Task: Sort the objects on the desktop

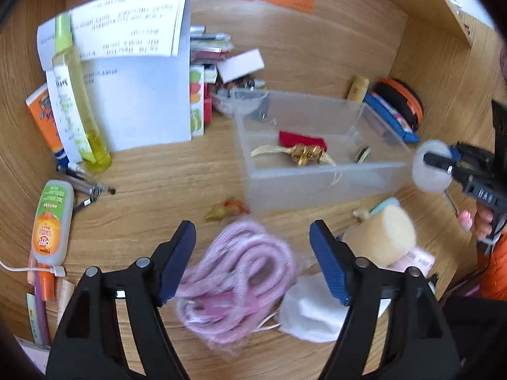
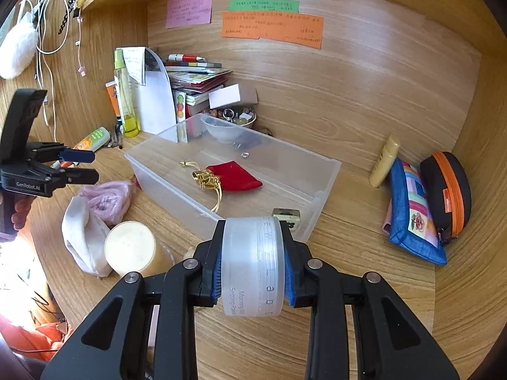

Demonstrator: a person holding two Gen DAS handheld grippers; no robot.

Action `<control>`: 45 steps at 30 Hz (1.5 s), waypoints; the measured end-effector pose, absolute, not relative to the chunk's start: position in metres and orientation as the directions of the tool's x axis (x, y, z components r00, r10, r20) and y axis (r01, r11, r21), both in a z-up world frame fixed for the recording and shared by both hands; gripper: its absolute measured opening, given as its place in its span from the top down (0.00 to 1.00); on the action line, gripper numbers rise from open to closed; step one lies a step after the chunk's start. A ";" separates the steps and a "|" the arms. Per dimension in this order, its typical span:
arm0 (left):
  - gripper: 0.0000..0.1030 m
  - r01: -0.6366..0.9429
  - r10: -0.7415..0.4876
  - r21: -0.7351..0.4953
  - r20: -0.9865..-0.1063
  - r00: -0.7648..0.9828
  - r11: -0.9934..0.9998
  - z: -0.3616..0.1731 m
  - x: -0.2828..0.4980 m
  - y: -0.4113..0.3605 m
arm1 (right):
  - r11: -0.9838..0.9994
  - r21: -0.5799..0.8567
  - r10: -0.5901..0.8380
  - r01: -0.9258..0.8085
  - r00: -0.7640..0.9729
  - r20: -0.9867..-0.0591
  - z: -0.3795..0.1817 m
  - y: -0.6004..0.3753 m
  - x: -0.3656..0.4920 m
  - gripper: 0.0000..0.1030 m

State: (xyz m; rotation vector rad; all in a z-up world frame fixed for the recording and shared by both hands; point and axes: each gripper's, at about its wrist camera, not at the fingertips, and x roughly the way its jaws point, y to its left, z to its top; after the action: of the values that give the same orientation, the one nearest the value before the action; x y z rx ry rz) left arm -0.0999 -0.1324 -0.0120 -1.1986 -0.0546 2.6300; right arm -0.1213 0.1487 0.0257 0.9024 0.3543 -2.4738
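My left gripper [image 1: 253, 237] is open and empty above a bagged pink cord [image 1: 237, 281], which also shows in the right wrist view [image 2: 107, 196]. My right gripper [image 2: 252, 237] is shut on a frosted round powder jar [image 2: 252, 262], held just in front of the clear plastic bin [image 2: 317, 202]. In the left wrist view the jar [image 1: 431, 166] hangs at the bin's right end [image 1: 317, 186]. The bin holds a red pouch with gold cord [image 2: 234, 175] and a small item at its near corner [image 2: 286, 215].
A cream foam cylinder [image 2: 130, 247] and white cloth [image 2: 82, 234] lie beside the cord. Bottles [image 1: 79, 95], tubes and pens stand at the left with papers and boxes. A blue patchwork pouch [image 2: 415, 212], black-orange case [image 2: 446, 190] and yellow tube [image 2: 385, 161] sit right.
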 end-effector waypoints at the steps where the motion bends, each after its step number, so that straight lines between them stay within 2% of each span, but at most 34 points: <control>1: 0.25 -0.209 0.229 -0.123 -0.748 -0.623 -0.970 -0.016 -0.100 -0.134 | -0.851 -0.073 -0.350 0.520 -0.667 -0.658 0.026 0.148 -0.122 0.74; 12: 0.19 -0.256 0.154 -0.012 -0.825 -0.543 -0.967 -0.049 -0.080 -0.151 | -0.836 -0.060 -0.382 0.546 -0.657 -0.650 0.037 0.138 -0.126 0.74; 17: 0.17 -0.292 0.155 0.005 -0.840 -0.520 -0.956 -0.062 -0.085 -0.139 | -0.840 -0.046 -0.382 0.541 -0.650 -0.657 0.036 0.132 -0.137 0.74; 19: 0.11 -0.305 0.148 0.020 -0.842 -0.518 -0.952 -0.066 -0.089 -0.133 | -0.840 -0.037 -0.386 0.542 -0.644 -0.660 0.036 0.129 -0.141 0.74; 22: 0.10 -0.330 0.141 0.048 -0.839 -0.525 -0.943 -0.068 -0.097 -0.124 | -0.841 -0.049 -0.375 0.539 -0.645 -0.665 0.036 0.125 -0.145 0.74; 26: 0.05 -0.338 0.152 0.035 -0.845 -0.512 -0.941 -0.071 -0.110 -0.123 | -0.842 -0.050 -0.374 0.537 -0.647 -0.664 0.040 0.123 -0.150 0.74; 36: 0.00 -0.369 0.194 0.001 -0.850 -0.490 -0.929 -0.079 -0.128 -0.118 | -0.843 -0.039 -0.378 0.537 -0.641 -0.667 0.043 0.115 -0.175 0.74; 41: 0.01 -0.367 0.194 0.022 -0.819 -0.540 -0.930 -0.080 -0.127 -0.110 | -0.850 -0.025 -0.364 0.527 -0.620 -0.695 0.032 0.110 -0.195 0.74; 42: 0.04 -0.369 0.198 0.024 -0.810 -0.552 -0.929 -0.080 -0.126 -0.108 | -0.851 -0.019 -0.364 0.525 -0.615 -0.699 0.030 0.110 -0.199 0.74; 43: 0.12 -0.376 0.208 0.019 -0.807 -0.553 -0.927 -0.079 -0.125 -0.107 | -0.852 -0.010 -0.365 0.523 -0.609 -0.704 0.028 0.110 -0.203 0.74; 45: 0.19 -0.382 0.218 0.015 -0.800 -0.559 -0.924 -0.078 -0.122 -0.104 | -0.855 -0.002 -0.361 0.518 -0.599 -0.715 0.024 0.109 -0.210 0.74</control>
State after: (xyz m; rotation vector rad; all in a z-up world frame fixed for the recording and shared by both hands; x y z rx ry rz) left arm -0.1218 -0.1045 -0.0780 -1.2430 0.2656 2.4931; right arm -0.2099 0.1091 0.0238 1.0174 0.2868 -2.4206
